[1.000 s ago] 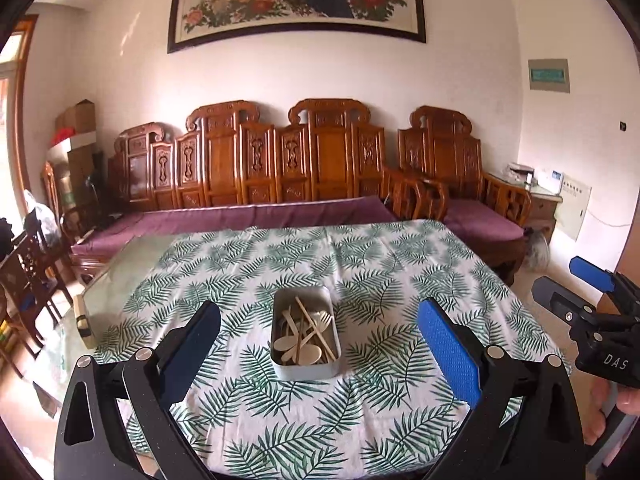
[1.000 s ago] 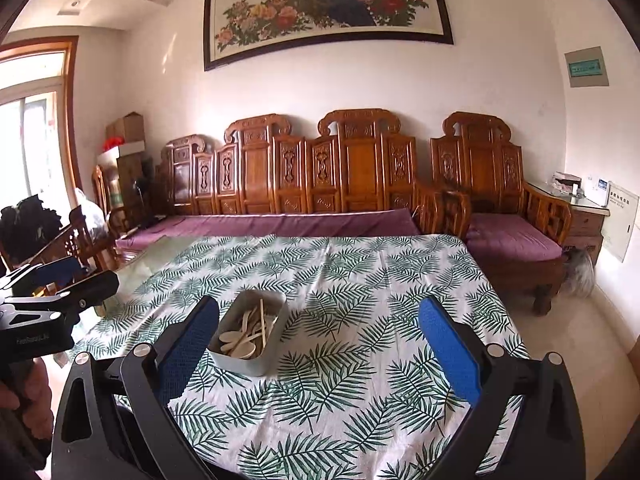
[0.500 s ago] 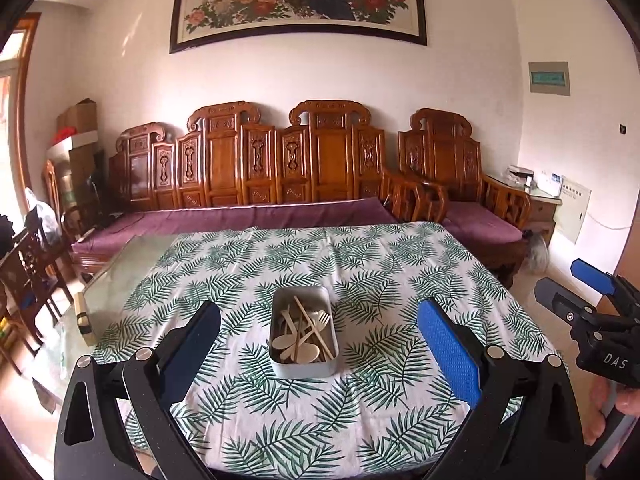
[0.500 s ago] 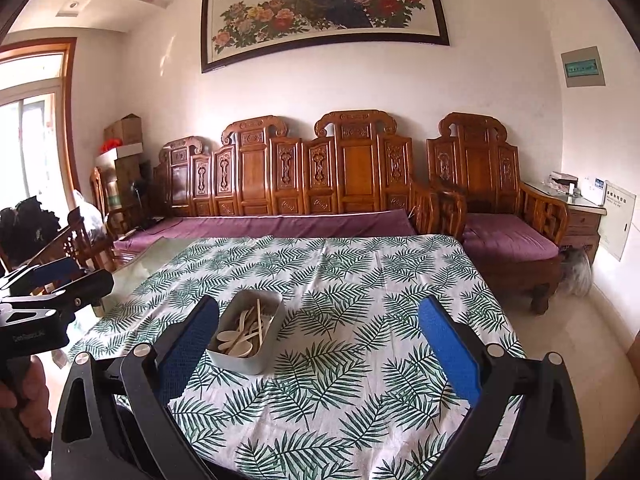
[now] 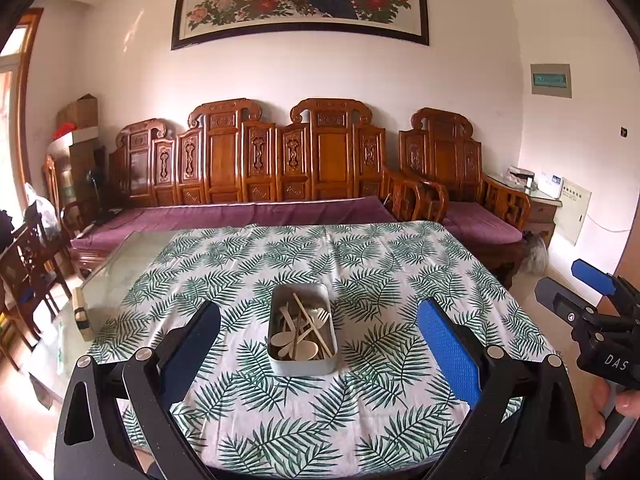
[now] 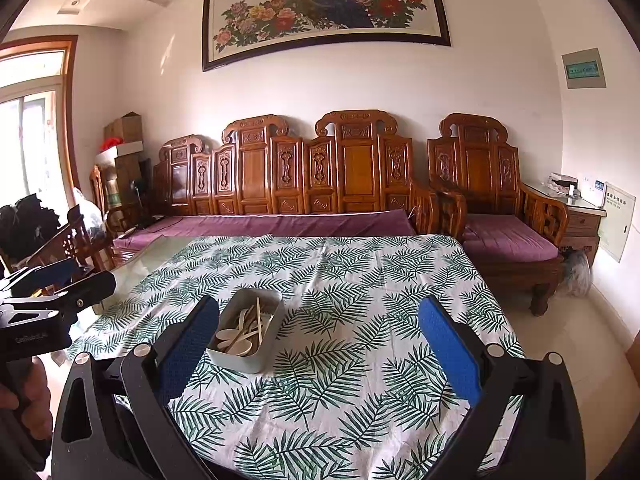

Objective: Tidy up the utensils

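Observation:
A white rectangular tin (image 5: 303,362) (image 6: 245,354) stands on the leaf-print tablecloth, holding a jumble of pale wooden spoons, forks and sticks (image 5: 302,330) (image 6: 243,334). My left gripper (image 5: 320,340) hangs open above the table's near edge, the tin straight ahead between its blue pads. My right gripper (image 6: 320,338) is open too, empty, with the tin in front of its left finger (image 6: 188,348). Each gripper shows at the edge of the other's view, the right gripper (image 5: 580,300) and the left gripper (image 6: 60,284), held by a hand.
The table (image 5: 380,264) carries the cloth, with bare glass (image 5: 120,268) at its left. A carved wooden sofa with purple cushions (image 5: 240,216) lines the far wall. Wooden chairs (image 5: 28,264) stand to the left, a side cabinet (image 6: 580,216) at right.
Both grippers have drawn back and risen slightly, so the table's near edge now shows. The tin and utensils have not moved. Both stay open.

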Demonstrator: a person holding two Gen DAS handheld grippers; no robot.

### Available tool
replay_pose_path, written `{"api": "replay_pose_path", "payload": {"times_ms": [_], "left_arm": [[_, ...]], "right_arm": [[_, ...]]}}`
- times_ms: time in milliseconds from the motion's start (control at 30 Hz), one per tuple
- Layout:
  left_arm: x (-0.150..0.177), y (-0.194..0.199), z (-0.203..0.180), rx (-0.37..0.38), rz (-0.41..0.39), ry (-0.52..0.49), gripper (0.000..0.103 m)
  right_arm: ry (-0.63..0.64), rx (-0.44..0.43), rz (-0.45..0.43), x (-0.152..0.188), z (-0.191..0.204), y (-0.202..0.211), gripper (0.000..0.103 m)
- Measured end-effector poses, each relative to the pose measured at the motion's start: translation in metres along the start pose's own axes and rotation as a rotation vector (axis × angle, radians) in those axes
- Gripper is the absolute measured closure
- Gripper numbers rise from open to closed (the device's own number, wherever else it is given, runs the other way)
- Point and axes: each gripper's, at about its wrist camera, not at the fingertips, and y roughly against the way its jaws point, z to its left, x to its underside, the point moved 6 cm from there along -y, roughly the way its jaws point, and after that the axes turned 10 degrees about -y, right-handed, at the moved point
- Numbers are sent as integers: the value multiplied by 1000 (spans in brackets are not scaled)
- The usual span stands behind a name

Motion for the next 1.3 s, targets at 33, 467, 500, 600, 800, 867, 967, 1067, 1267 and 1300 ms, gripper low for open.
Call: {"api": "replay_pose_path", "payload": {"times_ms": [33,467,500,600,800,867,967,1067,1267,1300], "left_arm": [[0,0,0,-1,-1,0,8],[0,1,0,-4,-4,9,8],[1,1,0,-4,-3,8,8],[1,1,0,-4,-4,10,8],[1,1,0,-3,-4,10,8],[1,1,0,-4,-4,11,8],[1,1,-1,-2,-6,13,8],[1,1,-1,-3,-6,12,8],[1,1,-1,-2,-6,13,8],[1,1,-2,-2,-6,13,8]], "right_arm": [[-1,-1,0,0,1,0,3],[0,2,-1,0,1,-1,3],[0,2,-1,0,1,-1,3],[1,1,-1,0,1,-1,3],[1,1,1,3,0,-3,3],[2,0,1,3,0,-2,3],[3,1,1,3,0,-3,3],[2,1,2,3,0,-3,3],[2,0,4,6,1,-4,3],[1,0,4,7,1,-4,3]]}}
